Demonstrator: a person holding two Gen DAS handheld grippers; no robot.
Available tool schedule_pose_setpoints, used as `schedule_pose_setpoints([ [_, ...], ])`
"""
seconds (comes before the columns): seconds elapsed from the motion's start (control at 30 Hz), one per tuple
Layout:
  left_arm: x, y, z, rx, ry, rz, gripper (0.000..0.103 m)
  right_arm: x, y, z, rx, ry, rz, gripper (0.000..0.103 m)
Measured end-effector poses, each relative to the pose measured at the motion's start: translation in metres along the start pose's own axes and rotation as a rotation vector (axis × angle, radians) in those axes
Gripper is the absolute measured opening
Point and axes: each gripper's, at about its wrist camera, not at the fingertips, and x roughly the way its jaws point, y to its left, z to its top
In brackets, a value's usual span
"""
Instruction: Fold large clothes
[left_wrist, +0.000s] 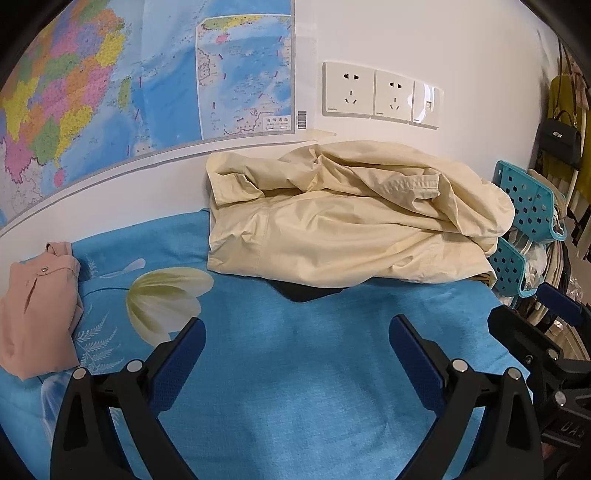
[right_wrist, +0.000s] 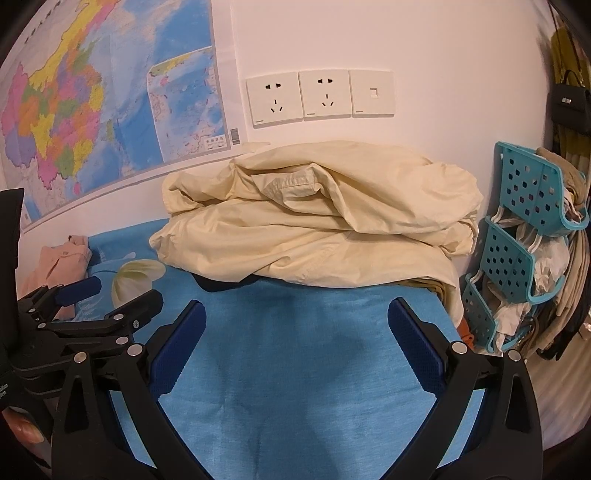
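A colourful map (left_wrist: 110, 81) covers the wall, three white socket plates (right_wrist: 319, 96) beside it. At the right, teal perforated racks (right_wrist: 517, 236) hold what looks like hangers, and a black handbag (right_wrist: 570, 107) hangs above.

Both wrist cameras looked low over the blue bed (left_wrist: 295, 369) toward the wall (right_wrist: 424, 44), side by side; both showed the cream garment (left_wrist: 343, 221) and sockets (right_wrist: 299, 96).

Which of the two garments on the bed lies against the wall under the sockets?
The cream garment, crumpled in a big heap directly below the sockets. The pink garment is smaller and lies far off to the left, under the map.
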Motion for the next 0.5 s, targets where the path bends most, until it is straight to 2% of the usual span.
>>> schedule_pose_setpoints([
  [0.5,0.0004,0.0011,0.0010,-0.007,0.001,0.002,0.096,-0.0018,-0.0003,0.0011,0.000,-0.001,-0.001,0.097],
])
